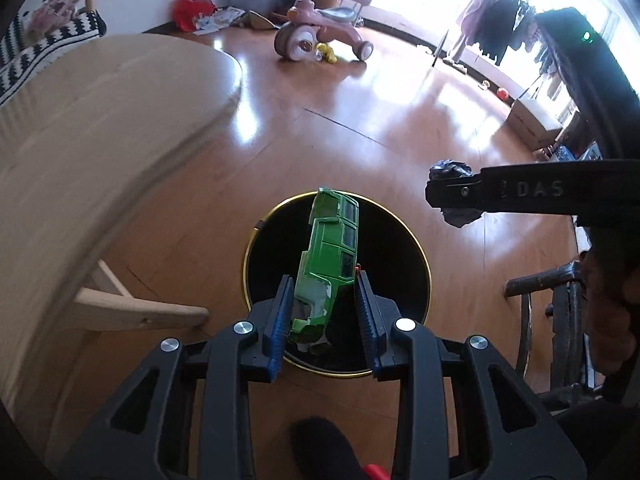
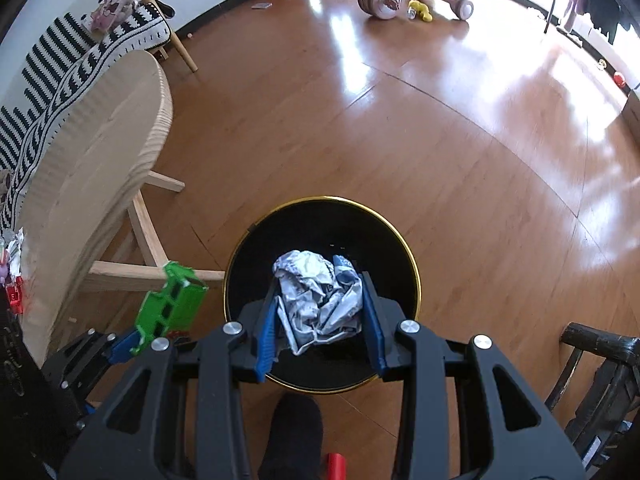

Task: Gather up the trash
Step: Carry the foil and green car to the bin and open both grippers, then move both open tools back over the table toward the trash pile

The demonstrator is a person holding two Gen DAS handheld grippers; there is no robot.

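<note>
Gripping chipped green toy car (image 1: 328,264) left | crumpled paper wad (image 2: 318,300) right | over bin (image 2: 240,264)

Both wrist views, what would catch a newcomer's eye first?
A bright green toy car clamped in the left gripper, and a crumpled paper wad pinched in the right gripper. Both hang over a black gold-rimmed bin on the wooden floor.

One black bin (image 2: 400,248), gold-rimmed, lower centre. One green toy car (image 1: 330,264). One crumpled paper wad (image 2: 318,300). One pale wooden table (image 2: 96,152), left. One pink tricycle (image 1: 316,28), top. One yellow toy (image 2: 422,10) beside it. Two grippers: left gripper (image 1: 324,312), right gripper (image 2: 320,320).
</note>
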